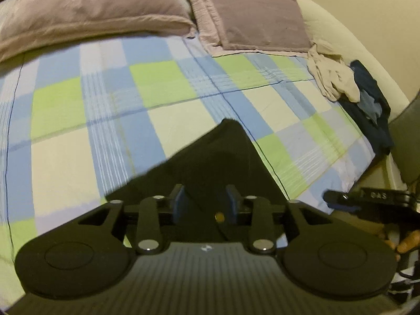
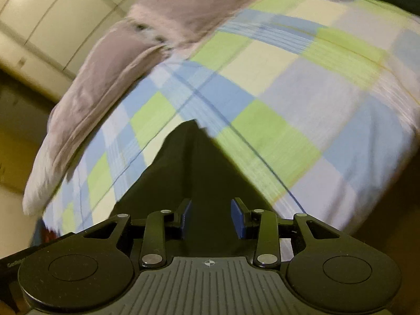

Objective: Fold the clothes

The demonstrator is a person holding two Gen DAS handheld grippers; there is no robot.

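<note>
We are seeing the whole right wrist view smearing with motion blur, so the pillow (image 2: pixel 86 110) at ten o'clock is losing its detail. The black garment (image 1: pixel 210 162) is hiding the bedsheet (image 1: pixel 78 120) beneath it, and its near end is disappearing behind the claw bodies.

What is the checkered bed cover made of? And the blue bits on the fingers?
The blue, green and white checkered bed cover looks like thin woven cloth, probably cotton: matte, with fine stripes and small creases. The blue pads on the left gripper's fingers look like soft rubber or foam, dull and unshiny, though the pictures leave that open. The black garment between them looks like smooth matte fabric.
</note>
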